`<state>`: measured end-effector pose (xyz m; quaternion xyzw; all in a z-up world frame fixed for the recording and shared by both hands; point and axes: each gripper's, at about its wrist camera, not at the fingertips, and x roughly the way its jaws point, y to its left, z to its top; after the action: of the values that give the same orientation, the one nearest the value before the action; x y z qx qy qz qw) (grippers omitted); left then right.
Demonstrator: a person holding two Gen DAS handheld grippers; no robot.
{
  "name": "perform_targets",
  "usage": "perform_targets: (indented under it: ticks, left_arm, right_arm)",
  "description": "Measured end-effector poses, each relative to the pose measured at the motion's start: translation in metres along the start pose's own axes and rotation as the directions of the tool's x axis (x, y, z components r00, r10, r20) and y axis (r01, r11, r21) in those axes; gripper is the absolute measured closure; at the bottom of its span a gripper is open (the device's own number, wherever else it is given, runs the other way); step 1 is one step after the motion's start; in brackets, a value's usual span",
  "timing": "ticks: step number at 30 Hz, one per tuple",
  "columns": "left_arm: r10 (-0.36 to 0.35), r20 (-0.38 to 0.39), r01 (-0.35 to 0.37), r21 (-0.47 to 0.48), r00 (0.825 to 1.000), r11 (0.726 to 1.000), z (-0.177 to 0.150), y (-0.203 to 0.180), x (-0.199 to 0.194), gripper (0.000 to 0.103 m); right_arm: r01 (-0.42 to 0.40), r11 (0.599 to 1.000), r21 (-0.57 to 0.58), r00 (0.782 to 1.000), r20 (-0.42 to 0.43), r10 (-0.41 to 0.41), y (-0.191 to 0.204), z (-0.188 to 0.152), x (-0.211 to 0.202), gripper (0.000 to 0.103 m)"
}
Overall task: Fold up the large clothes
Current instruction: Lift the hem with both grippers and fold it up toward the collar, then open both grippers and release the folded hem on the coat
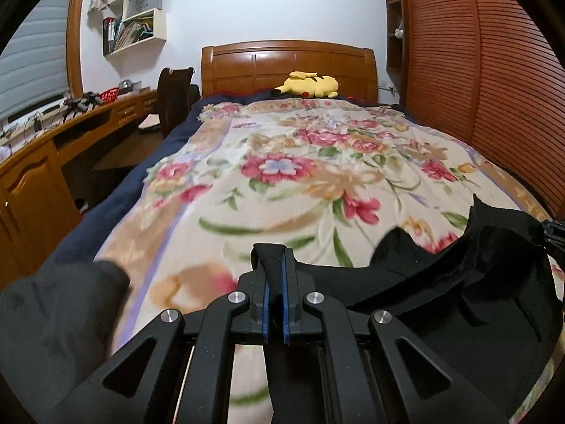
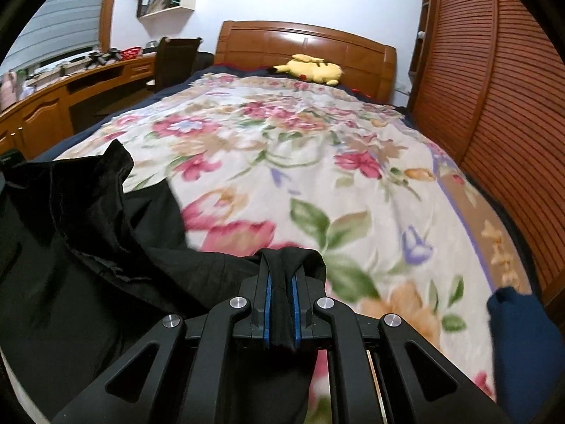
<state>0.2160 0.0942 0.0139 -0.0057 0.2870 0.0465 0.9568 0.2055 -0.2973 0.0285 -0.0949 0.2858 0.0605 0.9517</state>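
Both tools (image 1: 276,265) (image 2: 281,268) clamped on black garment (image 1: 441,282) over floral bed (image 1: 282,176); plush (image 1: 310,84) beyond, desk (image 1: 70,134) alongside.

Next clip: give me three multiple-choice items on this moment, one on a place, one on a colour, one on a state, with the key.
1. Where does the yellow plush toy lie?
A. by the headboard
B. on the desk
C. on the floor

2. What colour is the garment being held?
A. white
B. black
C. red

3. How do the two tools stand?
A. both open
B. one open
C. both shut on the garment

Key:
A, it rests at the bed's far end, against the wood.
B, the cloth is black in both views.
C, the left tool and right tool each pinch black cloth.
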Motion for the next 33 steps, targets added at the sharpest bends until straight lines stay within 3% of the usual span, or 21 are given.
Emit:
perform_targets:
  ticks: [8, 11, 14, 15, 16, 18, 19, 33]
  left_arm:
    - [0.015, -0.023, -0.014, 0.034, 1.0, 0.999, 0.018, -0.004, 0.043, 0.095]
    - [0.004, -0.036, -0.002, 0.054, 0.999, 0.999, 0.013, -0.004, 0.043, 0.07]
    - [-0.022, -0.047, 0.025, 0.077, 0.999, 0.997, 0.002, -0.002, 0.037, 0.033]
    - [-0.023, -0.064, 0.03, 0.095, 0.998, 0.995, -0.005, -0.002, 0.034, 0.018]
    - [-0.023, -0.073, 0.03, 0.104, 0.997, 0.994, -0.01, -0.003, 0.03, 0.018]
    - [-0.026, -0.09, 0.036, 0.117, 0.996, 0.992, -0.023, -0.003, 0.019, 0.018]
    - [-0.033, -0.09, 0.044, 0.12, 0.995, 0.992, -0.029, -0.003, 0.012, 0.018]
    - [-0.16, -0.094, 0.174, 0.167, 0.983, 0.971, -0.094, -0.033, -0.08, 0.018]
  right_arm:
    - [0.067, 0.997, 0.033, 0.997, -0.038, -0.065, -0.002, 0.031, 0.058, 0.094]
    - [0.066, 0.997, 0.044, 0.996, -0.06, -0.064, 0.004, 0.033, 0.068, 0.094]
    - [0.07, 0.997, 0.038, 0.995, -0.069, -0.067, 0.013, 0.034, 0.069, 0.085]
    - [0.076, 0.997, 0.029, 0.995, -0.068, -0.074, 0.016, 0.034, 0.068, 0.077]
    - [0.075, 0.997, 0.025, 0.995, -0.068, -0.073, 0.018, 0.033, 0.065, 0.056]
    - [0.098, 0.995, 0.028, 0.993, -0.073, -0.095, 0.02, 0.031, 0.058, 0.03]
    - [0.102, 0.994, 0.027, 0.993, -0.065, -0.1, 0.02, 0.029, 0.05, 0.027]
    - [-0.068, 0.996, -0.066, 0.997, -0.03, 0.066, 0.048, -0.047, -0.056, 0.027]
